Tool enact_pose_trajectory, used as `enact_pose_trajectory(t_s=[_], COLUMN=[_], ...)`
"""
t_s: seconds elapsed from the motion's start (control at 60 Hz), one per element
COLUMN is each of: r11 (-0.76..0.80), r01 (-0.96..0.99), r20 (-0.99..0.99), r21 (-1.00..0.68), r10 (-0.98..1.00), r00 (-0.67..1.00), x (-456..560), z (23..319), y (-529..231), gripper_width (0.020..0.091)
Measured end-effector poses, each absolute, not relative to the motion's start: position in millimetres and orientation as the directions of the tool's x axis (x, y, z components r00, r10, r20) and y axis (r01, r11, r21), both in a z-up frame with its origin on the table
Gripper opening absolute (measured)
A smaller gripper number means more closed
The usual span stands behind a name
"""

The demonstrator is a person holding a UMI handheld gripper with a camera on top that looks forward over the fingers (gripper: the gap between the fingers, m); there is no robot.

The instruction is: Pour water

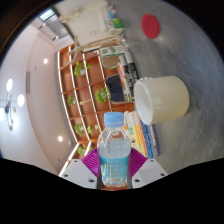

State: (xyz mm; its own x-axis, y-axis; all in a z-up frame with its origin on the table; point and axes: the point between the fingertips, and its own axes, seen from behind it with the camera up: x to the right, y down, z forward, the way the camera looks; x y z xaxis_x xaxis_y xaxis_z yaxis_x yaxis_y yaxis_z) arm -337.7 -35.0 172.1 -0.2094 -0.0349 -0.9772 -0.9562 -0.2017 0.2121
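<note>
A clear plastic water bottle with a light blue cap and a blue label stands between my gripper's two magenta pads. Both pads press against its sides, so the fingers are shut on it. The whole scene appears rolled sideways, so the bottle is held lifted and tilted. A white cylindrical cup sits just beyond the bottle, up and to the right of its cap, with its open side facing left.
A wooden shelf unit with several compartments holding green and dark items runs behind the bottle. Colourful boxes lie beside the cup. A red round mark shows on the far surface.
</note>
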Motion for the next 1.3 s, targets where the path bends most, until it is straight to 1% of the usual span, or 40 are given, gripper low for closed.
enact_pose_trajectory(t_s=[0.083, 0.1, 0.117, 0.167, 0.233, 0.283, 0.333, 0.383, 0.4, 0.45, 0.483, 0.5, 0.583, 0.6, 0.633, 0.65, 0.667, 0.7, 0.767, 0.8, 0.967, 1.033, 1.1, 1.133, 1.183, 1.233, 1.25, 1.283, 1.3], r11=[-0.23, -0.231, -0.231, -0.219, -0.183, -0.166, -0.141, -0.118, -0.119, -0.128, -0.132, -0.137, -0.142, -0.145, -0.152, -0.149, -0.158, -0.172, -0.204, -0.212, -0.25, -0.24, -0.254, -0.213, -0.201, -0.206, -0.206, -0.206, -0.207], r01=[-0.969, -0.961, -0.948, -0.881, -0.722, -0.575, -0.412, -0.27, -0.231, -0.12, -0.058, -0.038, 0.038, 0.045, 0.059, 0.065, 0.067, 0.073, 0.086, 0.09, 0.088, 0.049, 0.0, -0.021, -0.047, -0.035, -0.029, -0.018, -0.014], r20=[-0.996, -0.988, -0.976, -0.907, -0.744, -0.594, -0.425, -0.275, -0.235, -0.115, -0.047, -0.024, 0.065, 0.075, 0.091, 0.098, 0.103, 0.116, 0.14, 0.148, 0.153, 0.106, 0.057, 0.029, -0.001, 0.01, 0.016, 0.027, 0.031], r21=[-0.091, -0.152, -0.218, -0.42, -0.667, -0.801, -0.9, -0.956, -0.966, -0.984, -0.99, -0.99, -0.989, -0.988, -0.987, -0.987, -0.985, -0.982, -0.975, -0.973, -0.964, -0.969, -0.967, -0.977, -0.978, -0.978, -0.978, -0.978, -0.978], r10=[0.011, 0.029, 0.04, 0.081, 0.111, 0.097, 0.071, 0.031, 0.012, -0.046, -0.083, -0.107, -0.19, -0.204, -0.218, -0.223, -0.237, -0.256, -0.27, -0.273, -0.25, -0.231, -0.216, -0.226, -0.226, -0.215, -0.214, -0.214, -0.215], r00=[0.091, 0.149, 0.215, 0.413, 0.659, 0.799, 0.902, 0.961, 0.972, 0.992, 0.995, 0.994, 0.98, 0.976, 0.972, 0.97, 0.966, 0.96, 0.953, 0.951, 0.956, 0.967, 0.975, 0.974, 0.974, 0.976, 0.977, 0.976, 0.976], x=[-336.7, -339.7, -335.7, -324.9, -311.4, -298.1, -275.5, -251.1, -247.3, -220.5, -193.6, -191.2, -143.3, -144.5, -122.3, -99.8, -104.8, -93.6, -70.1, -58.5, -38.8, -38.3, -38.5, -34.6, -34.5, -35.4, -35.7, -36.3, -36.4], z=[192.5, 198.2, 200.1, 213.4, 227.8, 228.5, 229.2, 225.9, 230.3, 227.1, 216.3, 219.5, 213.1, 215.9, 204.5, 191.3, 194.0, 186.7, 164.1, 149.9, 108.7, 94.1, 75.5, 79.4, 77.9, 76.9, 76.8, 76.7, 76.7], y=[-30.4, -46.9, -29.2, -19.7, -31.1, -24.3, -18.4, -16.2, -21.3, -19.8, -12.8, -19.5, -20.4, -28.0, -22.9, -10.8, -21.6, -23.5, -20.1, -14.1, -6.8, -2.8, -1.6, -3.4, -5.3, -4.9, -4.9, -4.0, -3.7], gripper_width=[0.0344, 0.0345, 0.0343, 0.0343, 0.0343, 0.0344, 0.0343, 0.0345, 0.0345, 0.0345, 0.0344, 0.0344, 0.0345, 0.0345, 0.0346, 0.0345, 0.0344, 0.0344, 0.0347, 0.0346, 0.0346, 0.0346, 0.0373, 0.0373, 0.0371, 0.038, 0.0397, 0.0402, 0.0418])
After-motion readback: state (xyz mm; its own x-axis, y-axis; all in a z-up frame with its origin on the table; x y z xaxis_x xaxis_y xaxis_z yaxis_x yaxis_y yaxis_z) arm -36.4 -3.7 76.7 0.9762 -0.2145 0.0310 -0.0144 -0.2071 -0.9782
